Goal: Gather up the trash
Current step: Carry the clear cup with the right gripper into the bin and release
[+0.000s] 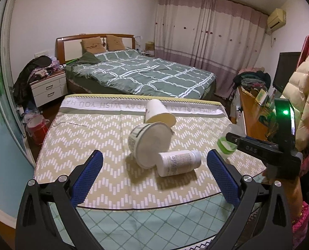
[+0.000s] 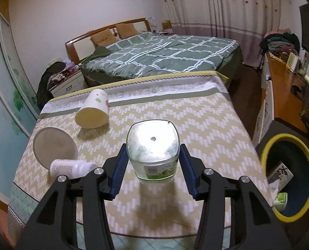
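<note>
Clear plastic bottle (image 2: 153, 152), green label, clamped base-outward between blue pads (image 2: 119, 173) of right gripper (image 2: 153, 170), lifted off the table cloth (image 2: 206, 129). Landmark taken: this bottle.

Far left of bottle: left gripper (image 1: 154, 179), jaws spread wide, nothing between them, hovering short of the remaining items. Left of bottle, lying on the cloth: white pill bottle (image 2: 71, 167) on its side, touching a round tub (image 2: 55, 146) also tipped over. Beyond and left of bottle: paper cup (image 2: 94, 112), toppled, mouth toward camera. Right of bottle, off the table edge and lower: yellow-rimmed bin (image 2: 288, 179), already holding a printed carton and a green-and-white wrapper.

Progress judged: partly done. Some trash binned, one piece in transit, three pieces left on the cloth. Next likely: carry bottle rightward over bin, release.
</note>
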Available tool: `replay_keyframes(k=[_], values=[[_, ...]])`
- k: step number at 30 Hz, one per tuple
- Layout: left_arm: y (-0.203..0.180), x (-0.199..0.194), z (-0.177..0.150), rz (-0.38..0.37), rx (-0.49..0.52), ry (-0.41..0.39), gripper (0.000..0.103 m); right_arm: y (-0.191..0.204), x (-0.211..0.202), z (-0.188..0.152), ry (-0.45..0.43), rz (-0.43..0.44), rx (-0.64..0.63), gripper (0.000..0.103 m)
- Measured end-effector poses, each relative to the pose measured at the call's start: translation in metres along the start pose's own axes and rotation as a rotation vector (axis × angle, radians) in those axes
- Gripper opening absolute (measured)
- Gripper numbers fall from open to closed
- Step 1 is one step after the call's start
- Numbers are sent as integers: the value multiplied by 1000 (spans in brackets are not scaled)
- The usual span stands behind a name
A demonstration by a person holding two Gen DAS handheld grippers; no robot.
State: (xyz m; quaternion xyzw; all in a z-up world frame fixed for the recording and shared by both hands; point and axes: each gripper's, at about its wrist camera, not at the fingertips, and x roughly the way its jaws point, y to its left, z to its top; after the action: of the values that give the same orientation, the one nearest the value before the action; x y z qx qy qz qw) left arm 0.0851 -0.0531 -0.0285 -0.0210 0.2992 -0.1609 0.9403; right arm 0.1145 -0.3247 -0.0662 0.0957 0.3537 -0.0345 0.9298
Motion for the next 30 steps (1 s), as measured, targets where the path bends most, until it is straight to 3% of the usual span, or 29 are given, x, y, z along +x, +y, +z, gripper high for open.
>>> replay_keyframes(k=[23,30], values=[[-51,34,-4,-50,92,83,98,-168,-50,-28,-73,-327,297,47],[-59,50,-8,-53,103,118,98,-195,-49,-39,-56,-388,357,48]])
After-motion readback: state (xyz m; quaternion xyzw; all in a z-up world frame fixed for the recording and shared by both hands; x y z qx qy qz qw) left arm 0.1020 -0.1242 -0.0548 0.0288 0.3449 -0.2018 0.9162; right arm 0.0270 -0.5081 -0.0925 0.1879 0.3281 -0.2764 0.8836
